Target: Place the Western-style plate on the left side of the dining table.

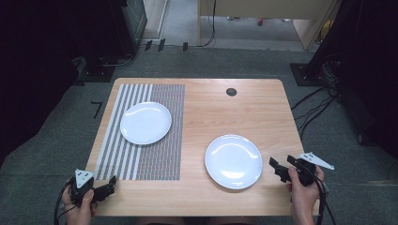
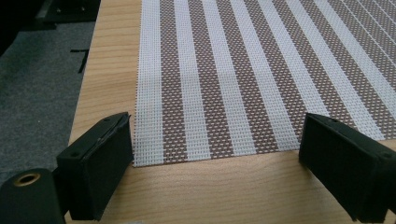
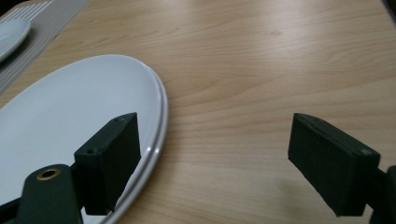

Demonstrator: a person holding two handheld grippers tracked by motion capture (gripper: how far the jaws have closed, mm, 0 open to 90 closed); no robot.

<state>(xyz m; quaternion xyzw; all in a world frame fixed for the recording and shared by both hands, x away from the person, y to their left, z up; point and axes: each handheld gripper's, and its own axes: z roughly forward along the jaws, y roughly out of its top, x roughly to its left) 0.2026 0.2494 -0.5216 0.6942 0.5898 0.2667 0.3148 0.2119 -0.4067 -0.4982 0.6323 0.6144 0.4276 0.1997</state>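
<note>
Plate [image 1: 233,161] nearest the right gripper [image 1: 285,168] lies flat on the bare wood of the table [image 1: 225,112], toward its near right part, just left of that gripper. The right hand [image 1: 304,186] comes in from the near edge and holds the gripper roughly level, pointing left toward the plate's rim. In the right gripper view the jaws stand wide apart with nothing between the pads; one jaw sits over the plate's edge [image 3: 156,135], though whether it touches the rim is hard to tell. The left gripper [image 1: 104,187] is held by the left hand [image 1: 80,206] at the near left corner, its jaws also spread, pointing at the near edge of the striped placemat [image 2: 243,70]. A second plate [image 1: 145,123] rests on that placemat, well apart from both grippers.
</note>
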